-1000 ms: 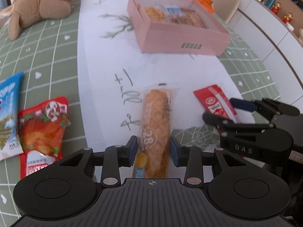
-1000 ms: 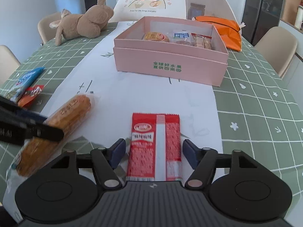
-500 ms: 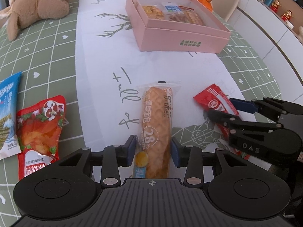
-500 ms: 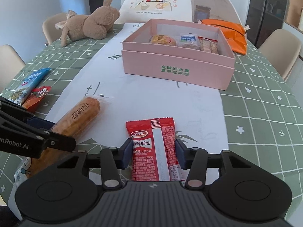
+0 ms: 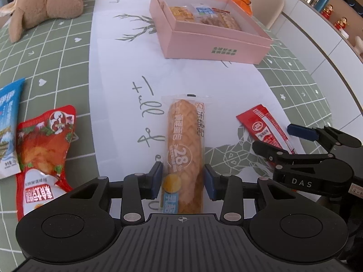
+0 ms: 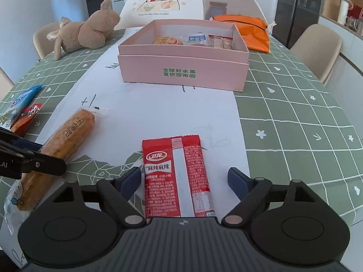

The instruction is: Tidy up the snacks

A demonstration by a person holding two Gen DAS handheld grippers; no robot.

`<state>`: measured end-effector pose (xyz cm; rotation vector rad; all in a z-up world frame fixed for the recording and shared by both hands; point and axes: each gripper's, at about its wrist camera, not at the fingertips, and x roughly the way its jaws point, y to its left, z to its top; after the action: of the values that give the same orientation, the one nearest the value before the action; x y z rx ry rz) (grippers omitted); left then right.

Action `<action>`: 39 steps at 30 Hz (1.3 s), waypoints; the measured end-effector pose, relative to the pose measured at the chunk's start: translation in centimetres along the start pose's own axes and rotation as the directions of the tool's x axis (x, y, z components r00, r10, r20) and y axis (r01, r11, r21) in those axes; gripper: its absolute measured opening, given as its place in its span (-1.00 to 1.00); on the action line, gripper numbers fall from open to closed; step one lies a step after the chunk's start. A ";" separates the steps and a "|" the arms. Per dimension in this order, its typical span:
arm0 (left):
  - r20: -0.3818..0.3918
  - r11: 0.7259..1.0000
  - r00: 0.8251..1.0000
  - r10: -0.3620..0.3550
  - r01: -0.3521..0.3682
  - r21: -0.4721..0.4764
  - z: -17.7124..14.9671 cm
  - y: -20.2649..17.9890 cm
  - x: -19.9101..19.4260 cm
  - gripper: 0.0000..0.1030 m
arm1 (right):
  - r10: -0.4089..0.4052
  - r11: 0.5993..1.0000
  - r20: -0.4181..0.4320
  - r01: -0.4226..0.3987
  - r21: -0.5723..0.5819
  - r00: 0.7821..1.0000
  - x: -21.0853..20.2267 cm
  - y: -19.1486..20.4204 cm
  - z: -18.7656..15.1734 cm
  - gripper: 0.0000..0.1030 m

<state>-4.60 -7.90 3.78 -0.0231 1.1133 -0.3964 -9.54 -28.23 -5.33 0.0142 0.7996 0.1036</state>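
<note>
A long wrapped bread stick lies on the white table runner, and my left gripper is shut on its near end. It also shows in the right wrist view. A red spicy snack packet lies flat between the fingers of my right gripper, which is open with gaps on both sides. The packet also shows in the left wrist view. The pink box with several snacks inside stands beyond, open at the top.
A red chicken snack pack and a blue packet lie at the left on the green checked cloth. A plush rabbit and an orange bag lie near the box. Chairs stand around the table.
My right gripper closed around the red packet half a second ago and has now opened wide again. My left gripper stays on the bread stick, and both views have drawn back a little.
</note>
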 end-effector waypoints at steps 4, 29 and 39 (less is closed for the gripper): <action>0.000 1.000 1.000 0.002 -0.002 0.000 -0.1 -0.1 -0.1 -0.17 | 0.026 0.999 -0.021 -0.026 -0.019 0.999 -0.3 0.4 -0.2 0.65; 0.280 0.983 0.945 -0.167 0.182 -0.029 6.9 0.4 -6.9 -0.74 | 0.090 0.995 0.141 -0.095 0.029 0.986 -6.7 -1.6 6.6 -0.13; 0.451 0.983 0.873 -0.184 0.169 0.075 15.9 -1.4 -11.1 -0.65 | 0.078 0.995 0.409 -0.095 0.022 0.909 -11.3 -4.4 21.3 -0.10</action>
<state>4.69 -8.41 20.87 -0.1822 0.6374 -0.5420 -1.70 -33.11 17.38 0.1076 0.3815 0.1622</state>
